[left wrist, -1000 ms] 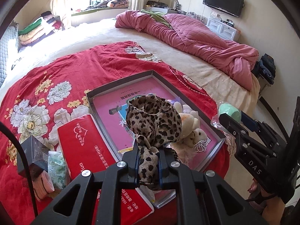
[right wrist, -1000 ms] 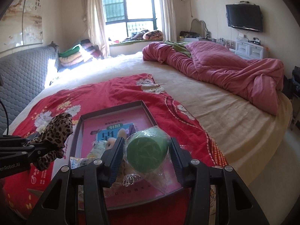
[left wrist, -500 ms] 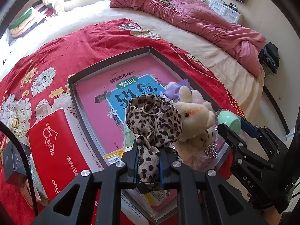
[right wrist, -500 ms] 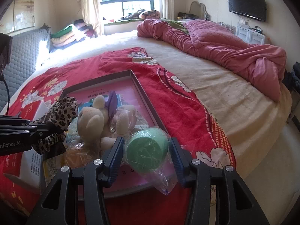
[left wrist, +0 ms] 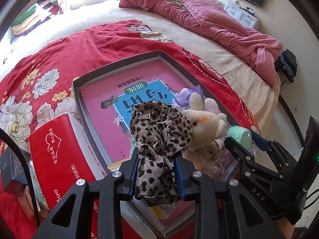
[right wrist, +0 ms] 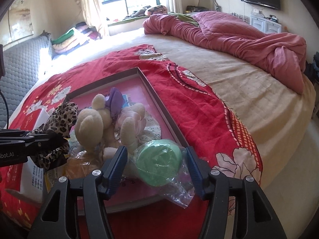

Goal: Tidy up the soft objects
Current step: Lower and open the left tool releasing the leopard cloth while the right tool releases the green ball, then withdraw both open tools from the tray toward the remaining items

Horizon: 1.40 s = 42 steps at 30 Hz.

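Tongs on my left (left wrist: 156, 176) pinch the leopard cloth (left wrist: 159, 131) bunched above the tray (left wrist: 117, 65), ready to drop beside the plush rabbit (right wrist: 93, 127). My right tongs (right wrist: 157, 169) look spread, touching the bagged green ball (right wrist: 159, 167) only on one side, at the tray's near corner.

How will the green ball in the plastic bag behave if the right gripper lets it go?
The green ball is round, so it would probably roll. Its loose clear bag looks slippery and may slide, though the crinkled plastic might slow rolling. It seems light.
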Each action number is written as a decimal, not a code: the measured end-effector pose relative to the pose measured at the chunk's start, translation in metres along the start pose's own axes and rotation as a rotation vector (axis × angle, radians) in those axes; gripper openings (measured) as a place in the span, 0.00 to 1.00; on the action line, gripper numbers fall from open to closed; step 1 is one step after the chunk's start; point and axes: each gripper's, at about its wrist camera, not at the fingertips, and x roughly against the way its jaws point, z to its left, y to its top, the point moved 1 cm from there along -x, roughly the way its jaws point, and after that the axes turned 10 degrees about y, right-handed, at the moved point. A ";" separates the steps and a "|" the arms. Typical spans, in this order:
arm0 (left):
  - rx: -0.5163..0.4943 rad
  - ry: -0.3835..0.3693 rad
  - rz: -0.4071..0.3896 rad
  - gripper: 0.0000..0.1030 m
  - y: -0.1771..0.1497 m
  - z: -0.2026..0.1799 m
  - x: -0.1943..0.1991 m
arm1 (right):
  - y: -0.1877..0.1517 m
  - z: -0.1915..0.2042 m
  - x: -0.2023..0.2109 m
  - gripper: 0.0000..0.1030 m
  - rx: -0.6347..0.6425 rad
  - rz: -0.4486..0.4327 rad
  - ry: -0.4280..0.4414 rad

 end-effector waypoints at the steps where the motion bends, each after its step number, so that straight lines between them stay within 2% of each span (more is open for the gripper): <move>1: 0.004 -0.001 0.002 0.32 0.000 0.000 0.000 | 0.000 0.000 0.000 0.65 0.002 -0.002 -0.003; 8: 0.014 -0.009 -0.013 0.43 -0.002 0.004 0.008 | 0.003 -0.002 0.009 0.71 -0.022 -0.034 -0.013; 19: 0.042 -0.008 -0.068 0.49 -0.006 0.015 0.033 | 0.018 0.011 0.044 0.72 0.015 -0.178 -0.015; 24: 0.045 0.017 -0.096 0.52 -0.009 0.022 0.050 | 0.024 0.020 0.056 0.72 0.024 -0.208 -0.004; 31: 0.055 0.045 -0.136 0.56 -0.018 0.035 0.075 | 0.031 0.046 0.068 0.72 0.079 -0.240 0.024; 42: 0.103 0.116 -0.168 0.61 -0.042 0.073 0.107 | 0.038 0.107 0.085 0.72 0.196 -0.262 0.123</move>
